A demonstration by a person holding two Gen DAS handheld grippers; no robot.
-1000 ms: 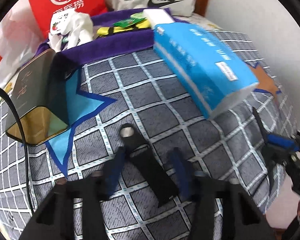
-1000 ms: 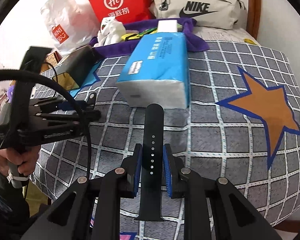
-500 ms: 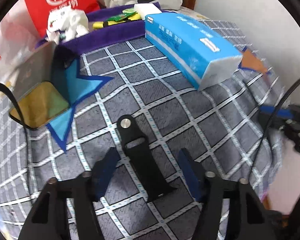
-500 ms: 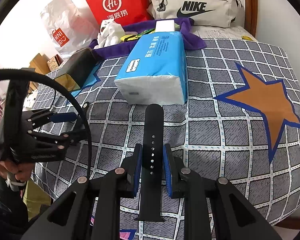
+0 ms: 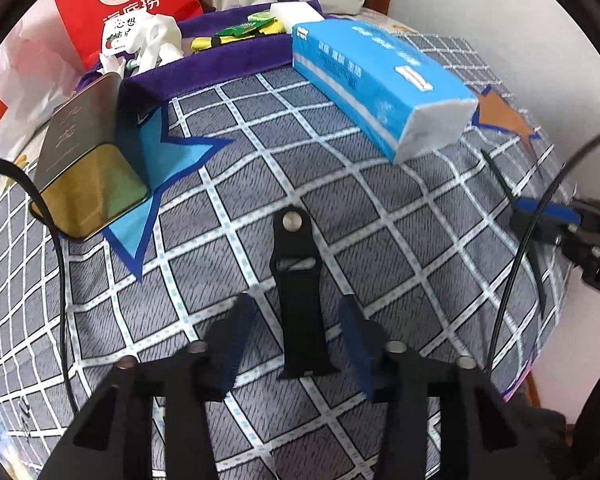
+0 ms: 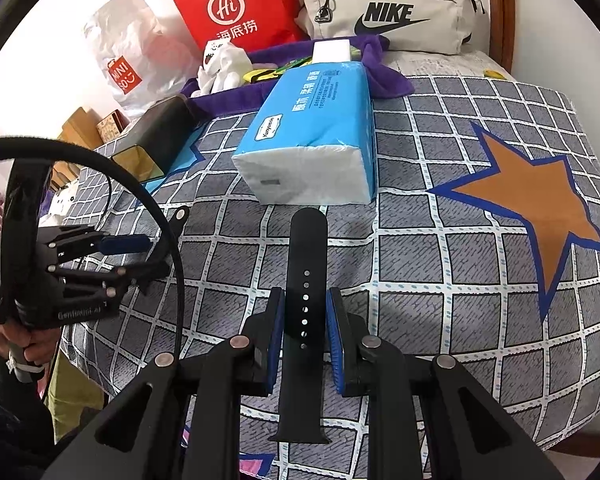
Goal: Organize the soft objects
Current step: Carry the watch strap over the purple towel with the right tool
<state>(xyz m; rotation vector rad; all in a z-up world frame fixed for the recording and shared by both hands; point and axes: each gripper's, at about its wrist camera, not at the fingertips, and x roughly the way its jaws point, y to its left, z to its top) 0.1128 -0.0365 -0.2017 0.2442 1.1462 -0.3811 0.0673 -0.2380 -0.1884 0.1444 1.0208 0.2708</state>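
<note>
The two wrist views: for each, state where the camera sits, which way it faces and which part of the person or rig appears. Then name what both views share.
Left wrist: on the left gripper, looking down at a studded strap piece between its closing jaws, untouched; right gripper at the right edge.
Right wrist: on the right gripper, shut on the holed strap; left gripper and a hand show at left.
Shared: tissue pack, checked bedspread.

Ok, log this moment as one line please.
left gripper: closing, pads clear of buckle strap half | right gripper: shut on holed strap half | tissue pack: on bed
</note>
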